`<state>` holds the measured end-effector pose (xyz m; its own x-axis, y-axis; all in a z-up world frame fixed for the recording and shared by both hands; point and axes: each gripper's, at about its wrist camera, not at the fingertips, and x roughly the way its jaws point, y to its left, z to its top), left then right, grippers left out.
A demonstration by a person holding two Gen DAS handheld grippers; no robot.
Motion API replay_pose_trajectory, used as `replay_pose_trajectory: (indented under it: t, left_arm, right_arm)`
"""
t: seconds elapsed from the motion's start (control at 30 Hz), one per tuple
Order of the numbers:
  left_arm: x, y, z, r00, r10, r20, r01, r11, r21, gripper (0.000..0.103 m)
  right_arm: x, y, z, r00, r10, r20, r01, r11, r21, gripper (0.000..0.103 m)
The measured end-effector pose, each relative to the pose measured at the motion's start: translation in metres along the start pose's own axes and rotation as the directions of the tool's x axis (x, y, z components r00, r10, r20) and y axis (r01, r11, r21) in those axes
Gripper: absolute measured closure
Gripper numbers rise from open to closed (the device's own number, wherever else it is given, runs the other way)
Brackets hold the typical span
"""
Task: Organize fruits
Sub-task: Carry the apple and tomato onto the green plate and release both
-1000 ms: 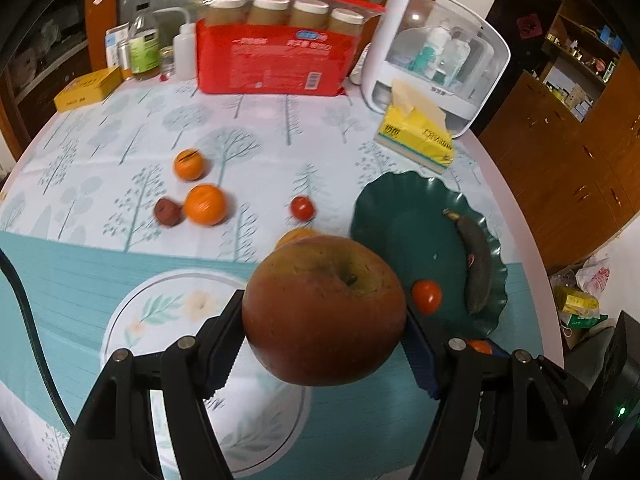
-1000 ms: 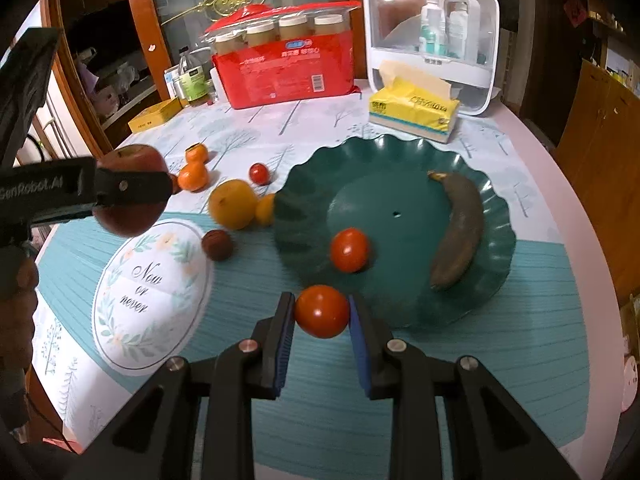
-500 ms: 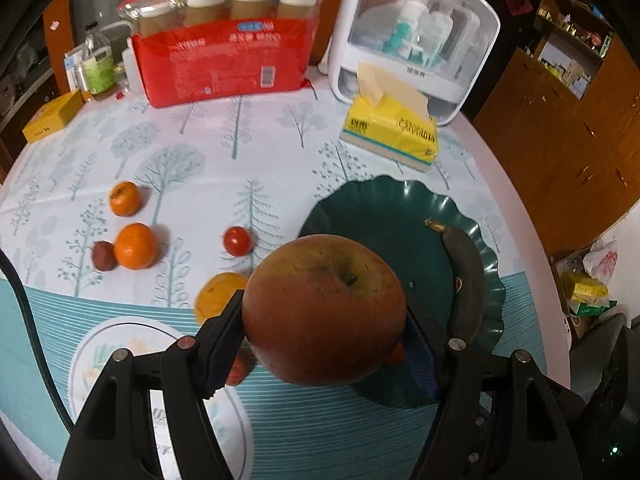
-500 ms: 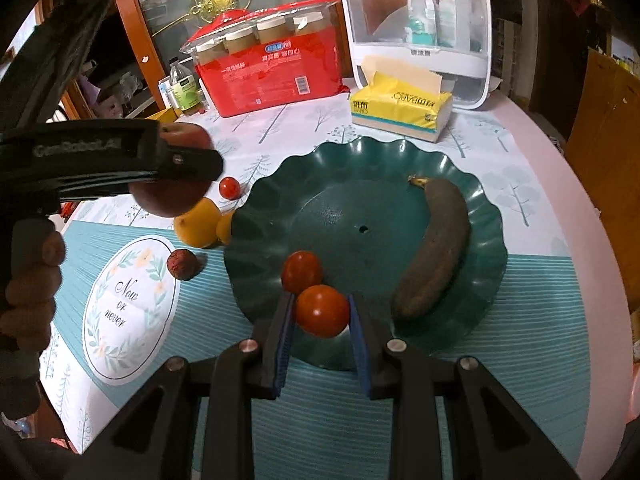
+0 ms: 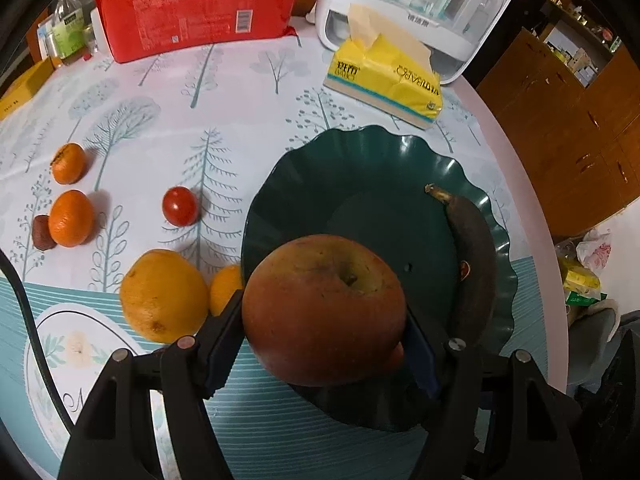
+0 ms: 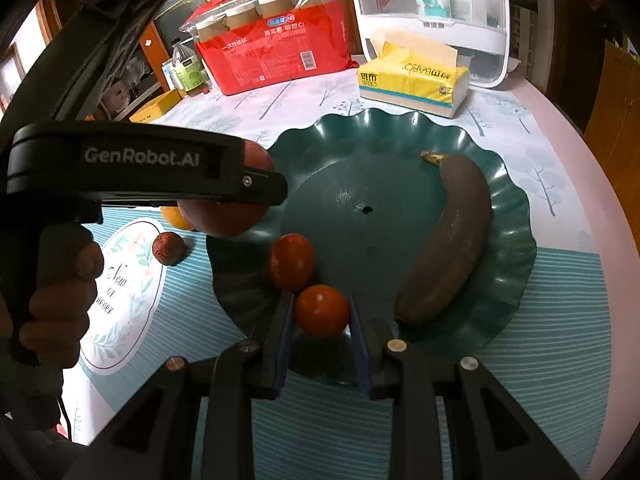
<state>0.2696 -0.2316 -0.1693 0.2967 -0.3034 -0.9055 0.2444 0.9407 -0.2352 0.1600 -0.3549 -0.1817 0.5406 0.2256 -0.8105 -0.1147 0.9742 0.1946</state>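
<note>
Two handheld grippers bring fruit to a green plate [image 6: 516, 216] on a tree-print tablecloth [image 5: 160, 92]. The left gripper [image 5: 324, 316], jaws clamped on a large apple [image 5: 324, 308], holds it above the plate's near-left rim, stem dimple facing up and slightly toward the plate's centre. The right gripper [image 6: 322, 312] pinches a small tomato [image 6: 322, 311] over the plate's near edge, beside another tomato [image 6: 291, 267] already on it. A dark banana [image 6: 448, 240] lies along the plate's right side, long axis running front to back, stem toward the far rim. Best practice: lower each fruit onto bare plate before opening, clear of the banana, so nothing rolls off.
</note>
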Motion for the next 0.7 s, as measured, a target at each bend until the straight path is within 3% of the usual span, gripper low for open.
replay_pose_trajectory:
  t: [0.23, 0.4, 0.7]
  left_arm:
    - [0.001, -0.002, 0.004, 1.000, 0.009, 0.006, -0.009, 0.999, 0.038, 0.029]
    - [-0.015, -0.004, 0.005, 0.999, 0.013, 0.052, -0.016, 0.998, 0.055, 0.026]
    - [-0.047, 0.011, -0.002, 0.993, -0.006, 0.118, 0.010, 0.999, -0.033, 0.025]
  right_arm:
    - [0.005, -0.002, 0.000, 0.999, -0.034, -0.013, 0.034, 0.999, 0.019, 0.074]
    - [-0.001, -0.001, 0.000, 0.999, -0.054, 0.004, 0.054, 0.998, 0.023, 0.054]
    - [-0.016, 0.004, -0.002, 0.996, -0.081, 0.027, 0.079, 0.996, 0.049, 0.045]
